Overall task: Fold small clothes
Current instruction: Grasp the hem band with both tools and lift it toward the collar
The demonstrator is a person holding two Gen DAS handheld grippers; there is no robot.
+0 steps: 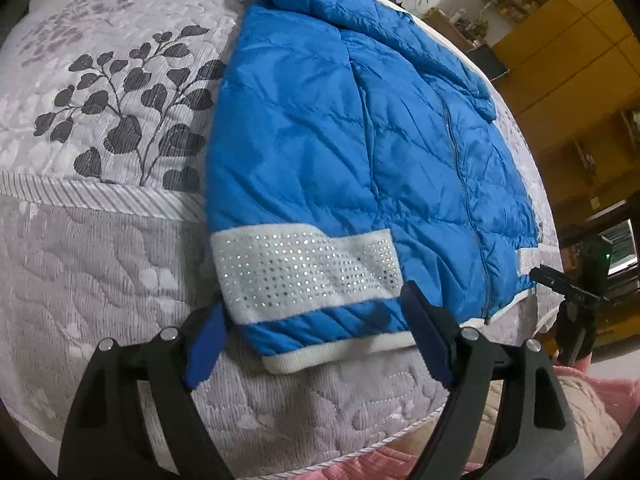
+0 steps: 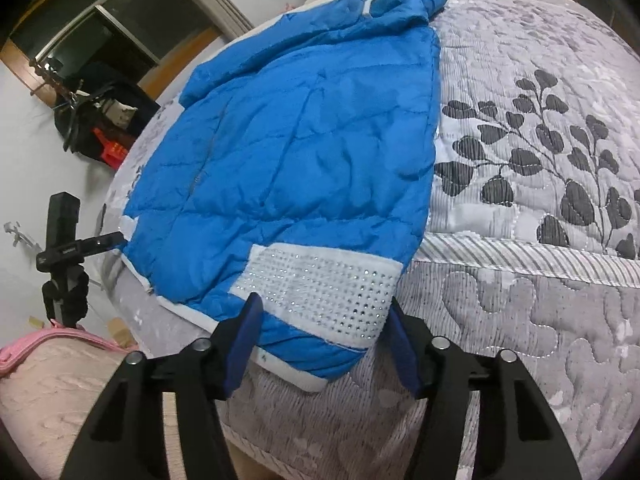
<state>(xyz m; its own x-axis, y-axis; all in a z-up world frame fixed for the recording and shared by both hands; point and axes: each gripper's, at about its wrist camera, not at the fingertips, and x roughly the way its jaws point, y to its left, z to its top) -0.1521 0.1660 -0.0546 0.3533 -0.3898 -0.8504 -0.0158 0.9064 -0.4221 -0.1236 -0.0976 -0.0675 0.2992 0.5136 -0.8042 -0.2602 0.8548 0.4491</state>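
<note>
Your left gripper [image 1: 316,336] and right gripper [image 2: 324,340] are both standing released, jaws spread, grasping nothing. The blue quilted puffer jacket [image 1: 360,140] is lying at 12 o'clock on the grey leaf-patterned bedspread [image 1: 100,240], its white studded band [image 1: 304,268] nearest.

A quilted bed in a cluttered bedroom, under indoor light

We see a grey quilt [image 2: 520,320] with dark leaf prints covering the bed, a pink blanket [image 2: 48,392] at its near edge. Yellow wooden cabinets [image 1: 560,40] line one side; a dark window [image 2: 92,36] with a wooden frame sits in a white wall [image 2: 24,152] on the other.
</note>
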